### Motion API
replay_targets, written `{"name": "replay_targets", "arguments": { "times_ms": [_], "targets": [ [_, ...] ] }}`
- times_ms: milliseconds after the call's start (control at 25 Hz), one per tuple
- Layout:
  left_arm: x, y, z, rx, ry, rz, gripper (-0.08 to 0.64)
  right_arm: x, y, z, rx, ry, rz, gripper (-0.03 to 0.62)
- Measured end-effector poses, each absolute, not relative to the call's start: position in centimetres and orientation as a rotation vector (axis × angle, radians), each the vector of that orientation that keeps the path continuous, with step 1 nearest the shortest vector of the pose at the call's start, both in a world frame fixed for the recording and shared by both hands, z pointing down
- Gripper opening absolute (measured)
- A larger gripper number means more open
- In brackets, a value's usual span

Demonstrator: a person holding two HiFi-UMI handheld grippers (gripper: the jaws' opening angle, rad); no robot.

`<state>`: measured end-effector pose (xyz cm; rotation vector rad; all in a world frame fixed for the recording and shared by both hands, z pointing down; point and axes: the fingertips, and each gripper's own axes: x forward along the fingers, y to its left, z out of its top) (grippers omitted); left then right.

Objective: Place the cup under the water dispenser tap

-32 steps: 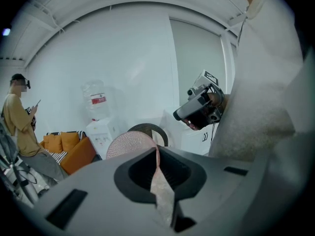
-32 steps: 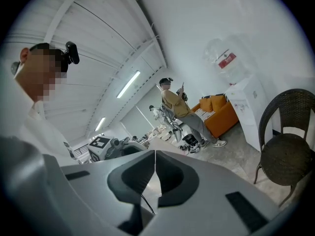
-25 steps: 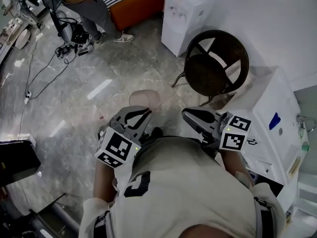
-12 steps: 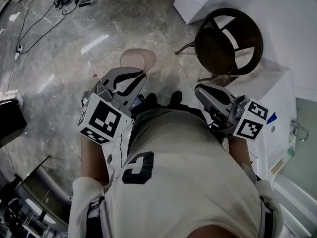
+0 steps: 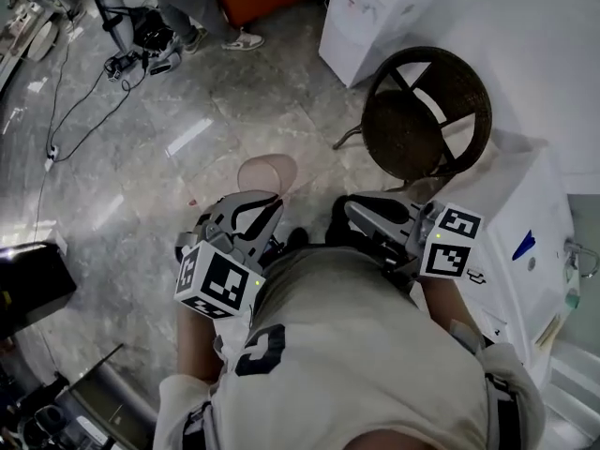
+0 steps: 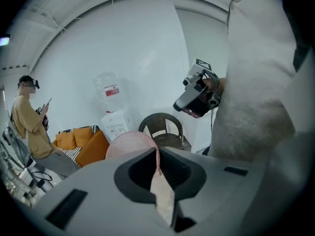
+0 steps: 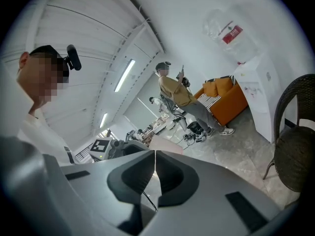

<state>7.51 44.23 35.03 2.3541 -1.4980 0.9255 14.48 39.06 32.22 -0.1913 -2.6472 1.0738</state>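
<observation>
A pale pink cup (image 5: 268, 172) hangs over the floor, its rim pinched by my left gripper (image 5: 258, 202), which is shut on it. In the left gripper view the cup's wall (image 6: 129, 143) stands on edge between the jaws of the left gripper (image 6: 157, 154). The white water dispenser (image 5: 371, 15) stands against the far wall, well beyond the cup; its bottle (image 6: 110, 90) shows on top. My right gripper (image 5: 352, 216) is held beside the left one, shut, with nothing in it. In its own view the right gripper (image 7: 155, 154) has its jaws meeting.
A dark wicker chair (image 5: 427, 111) stands between me and the dispenser, next to a white cabinet (image 5: 520, 223). A person (image 6: 30, 119) stands by an orange sofa (image 6: 83, 145). Cables and equipment (image 5: 141, 50) lie on the grey marble floor (image 5: 141, 186).
The head view dipped toward the floor and swung back, bringing the dispenser into view again. Both grippers shifted a little in front of the body. The cup stays pinched in the left gripper.
</observation>
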Motion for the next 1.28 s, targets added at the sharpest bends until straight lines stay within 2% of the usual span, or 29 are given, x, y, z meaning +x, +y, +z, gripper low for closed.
{"name": "replay_targets", "arguments": {
  "times_ms": [880,1280],
  "targets": [
    [14.1,26.1,33.3,2.261,-1.496,1.131,0.069,19.0,22.9,31.2,-0.417,-2.707,1.106,0.029],
    [15.7,20.6,33.6,2.298,-1.434,1.174,0.069,20.4,17.9,32.0,-0.380,-2.736,1.139,0.029]
  ]
}}
